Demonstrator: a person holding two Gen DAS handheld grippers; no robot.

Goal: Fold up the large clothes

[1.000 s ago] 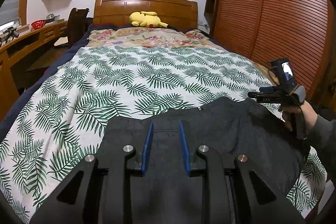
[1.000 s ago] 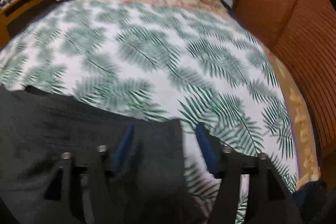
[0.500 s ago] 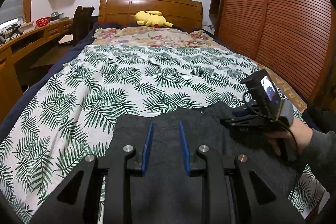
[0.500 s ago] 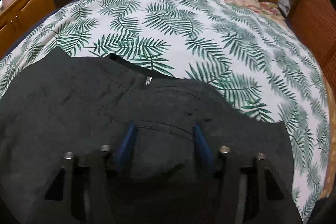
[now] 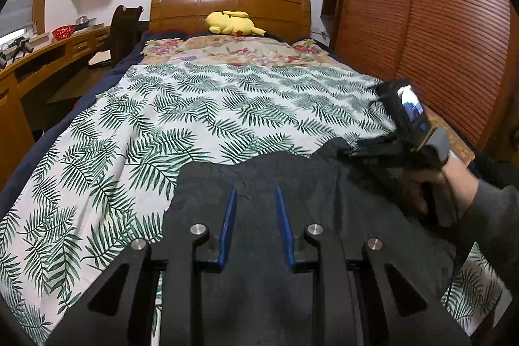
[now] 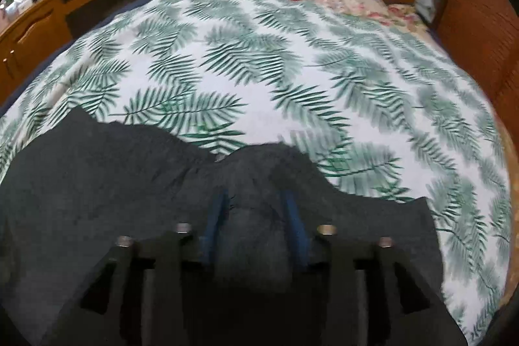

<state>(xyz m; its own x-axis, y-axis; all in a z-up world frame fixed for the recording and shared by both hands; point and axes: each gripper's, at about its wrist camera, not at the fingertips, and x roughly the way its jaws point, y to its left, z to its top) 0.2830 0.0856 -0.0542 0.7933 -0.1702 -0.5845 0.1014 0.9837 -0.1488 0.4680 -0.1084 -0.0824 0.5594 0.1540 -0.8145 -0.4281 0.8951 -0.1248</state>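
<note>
A large dark charcoal garment (image 5: 292, 184) lies spread across the near end of the bed, at six o'clock in both wrist views. Its far edge is uneven: a raised fold (image 6: 269, 171) humps up at the middle, with a small metal fastener (image 6: 220, 157) showing just to its nine o'clock side. The cloth looks coarse and slightly rumpled.
</note>
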